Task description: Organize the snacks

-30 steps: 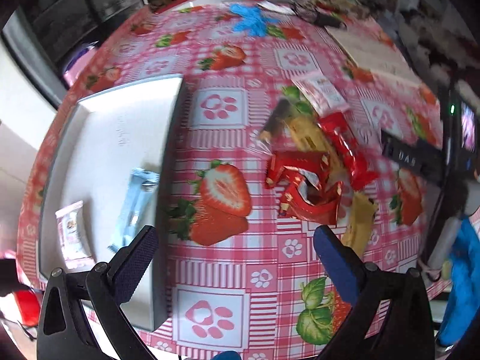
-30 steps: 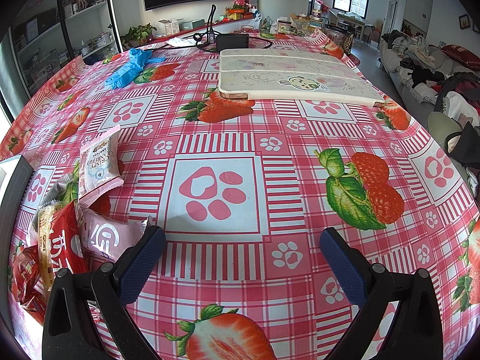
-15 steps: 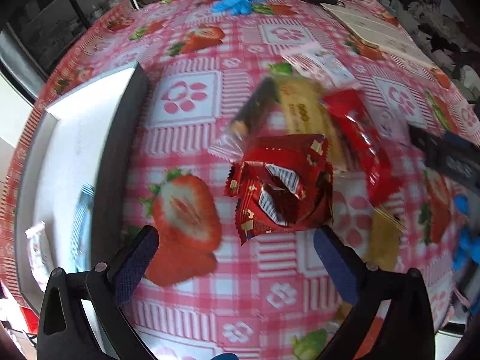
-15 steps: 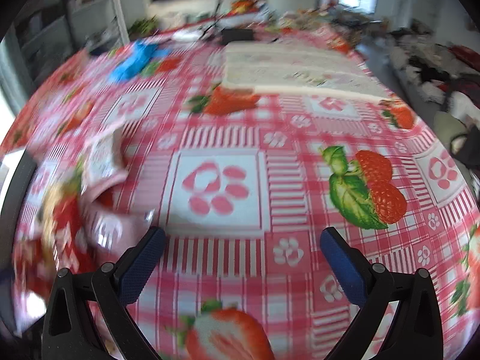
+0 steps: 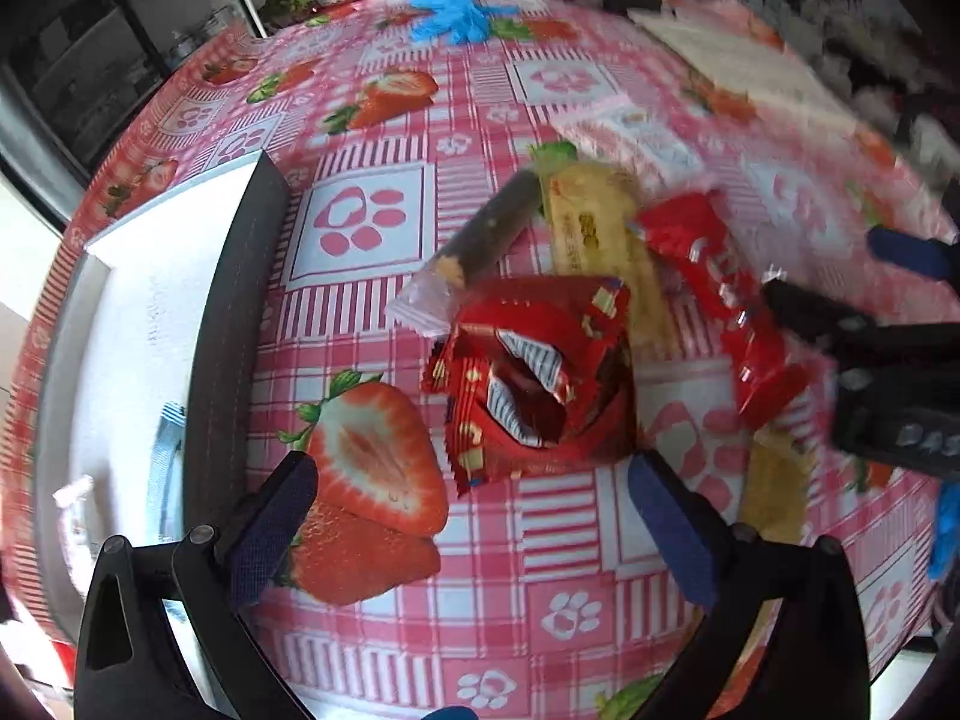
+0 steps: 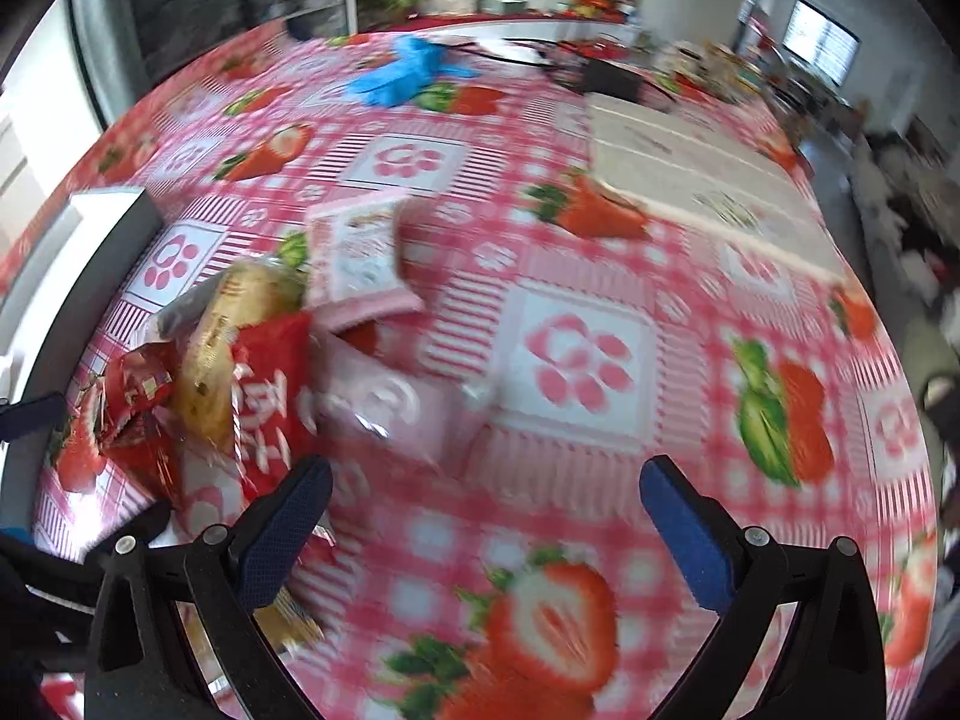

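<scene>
- The white tray point(image 5: 120, 324) is our landmark; a second ago it filled more of the left wrist view, and it now sits at the left edge.
- Our left gripper point(image 5: 474, 510) has closed in on the crumpled red packet point(image 5: 534, 372), right of the tray, jaws apart and empty.
- Our right gripper point(image 6: 486, 522) has swung toward the snack pile point(image 6: 252, 354), jaws apart.
- The pink packet point(image 6: 384, 402) lies furthest from the tray.
</scene>
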`<state>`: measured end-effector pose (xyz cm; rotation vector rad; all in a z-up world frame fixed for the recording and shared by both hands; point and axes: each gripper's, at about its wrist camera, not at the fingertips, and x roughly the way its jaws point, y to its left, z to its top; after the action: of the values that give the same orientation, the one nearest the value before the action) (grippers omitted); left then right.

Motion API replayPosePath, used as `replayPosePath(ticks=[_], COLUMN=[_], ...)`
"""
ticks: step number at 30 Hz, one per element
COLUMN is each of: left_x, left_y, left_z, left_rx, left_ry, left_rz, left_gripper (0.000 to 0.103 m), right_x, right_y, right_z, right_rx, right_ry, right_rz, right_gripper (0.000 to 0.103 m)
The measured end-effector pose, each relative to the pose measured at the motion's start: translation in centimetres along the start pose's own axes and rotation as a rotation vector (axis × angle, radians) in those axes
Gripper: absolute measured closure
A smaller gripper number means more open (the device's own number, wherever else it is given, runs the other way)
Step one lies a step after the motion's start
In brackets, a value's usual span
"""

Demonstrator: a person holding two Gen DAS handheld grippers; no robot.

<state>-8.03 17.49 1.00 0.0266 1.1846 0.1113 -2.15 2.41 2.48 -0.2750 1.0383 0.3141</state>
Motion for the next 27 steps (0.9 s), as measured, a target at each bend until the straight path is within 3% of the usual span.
replayPosePath(ticks=[3, 6, 9, 11, 13, 15, 17, 20, 24, 25, 26, 27], left_x=[0.3, 0.1, 0.0, -0.1, -0.3, -0.6, -1.1, -1.7, -2.9, -3.1, -3.3, -3.5], left_y=[1.4, 1.4, 1.4, 1.4, 1.0, 0.5, 0.1, -0.6, -1.1, -0.9, -0.7, -0.4], left_z=[-0.3, -1.0, -0.8, -0.8, -0.9, -1.1, -1.5, -2.5, -5.1, -5.6, -6.0, -6.3], left_rx=[-0.080, -0.074, -0.056, -0.047, -0.013, 0.024, 0.033, 0.050, 0.073, 0.072, 0.068, 0.064], left_ry=[-0.010, -0.064, -0.044, -0.037, -0.062, -0.082, -0.089, -0.097, -0.092, -0.091, -0.089, -0.090], left_rz=[-0.073, -0.060, -0.062, -0.051, -0.033, -0.031, -0.070, -0.088, -0.109, -0.104, -0.096, -0.089], left_gripper=[0.000, 0.000, 0.000, 0.001, 0.006, 0.014, 0.039, 0.056, 0.057, 0.053, 0.042, 0.036], right_x=[0.9, 2.2, 3.5, 3.2, 2.4, 1.7, 1.1, 0.0, -2.1, -2.6, -3.1, -3.7], right_y=[1.6, 3.0, 3.4, 3.0, 2.5, 1.6, 0.6, -0.7, -2.0, -2.2, -2.4, -2.7], right_z=[1.6, 2.7, 3.1, 2.8, 2.4, 1.9, 1.2, -1.0, -4.5, -5.5, -6.3, -7.2], right_rx=[-0.097, -0.173, -0.167, -0.121, -0.103, -0.065, -0.015, 0.027, 0.075, 0.081, 0.086, 0.101], right_ry=[-0.013, 0.012, 0.057, 0.059, 0.041, 0.040, 0.048, 0.062, 0.100, 0.114, 0.119, 0.120], right_rz=[-0.002, 0.045, 0.108, 0.131, 0.124, 0.130, 0.155, 0.151, 0.159, 0.172, 0.184, 0.189], right_gripper=[0.000, 0.000, 0.003, 0.015, 0.052, 0.075, 0.076, 0.076, 0.076, 0.076, 0.075, 0.057])
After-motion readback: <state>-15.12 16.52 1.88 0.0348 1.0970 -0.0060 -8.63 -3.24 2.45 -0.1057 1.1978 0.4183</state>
